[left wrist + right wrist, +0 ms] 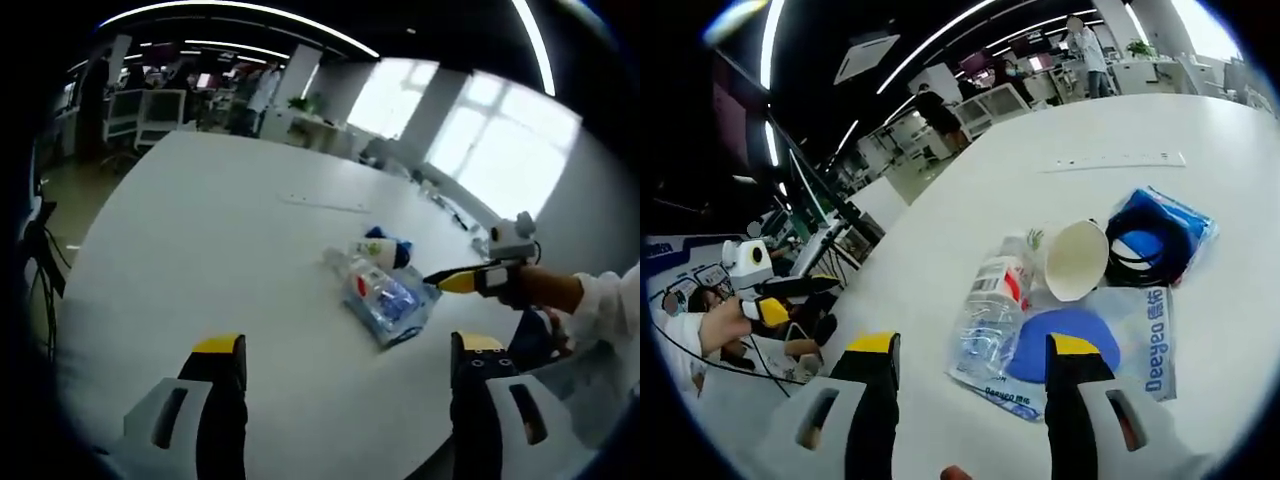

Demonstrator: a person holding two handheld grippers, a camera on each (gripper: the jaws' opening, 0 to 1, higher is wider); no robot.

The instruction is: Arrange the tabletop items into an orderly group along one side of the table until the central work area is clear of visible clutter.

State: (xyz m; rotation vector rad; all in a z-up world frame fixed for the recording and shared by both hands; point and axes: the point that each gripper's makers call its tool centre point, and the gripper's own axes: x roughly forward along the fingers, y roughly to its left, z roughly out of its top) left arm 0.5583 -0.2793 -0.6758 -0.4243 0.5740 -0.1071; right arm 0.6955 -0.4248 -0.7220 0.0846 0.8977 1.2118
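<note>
A small pile lies on the white table (200,230). It is a clear plastic bottle (990,300) with a red label on its side, a white paper cup (1077,258) tipped over, a blue pouch with a black cable (1155,235), and a clear packet with a blue disc (1080,345). My right gripper (973,345) is open just short of the bottle, and the packet lies under its right fingertip (1072,345). My left gripper (348,345) is open over bare table, short of the bottle (378,290) and cup (372,250). The right gripper (462,281) reaches the pile from the right.
A thin strip (1120,160) is set into the tabletop beyond the pile. The left gripper (790,290), held in a hand, hangs past the table's near edge. Desks, chairs and people stand in the office behind. Bare tabletop spreads wide around the pile.
</note>
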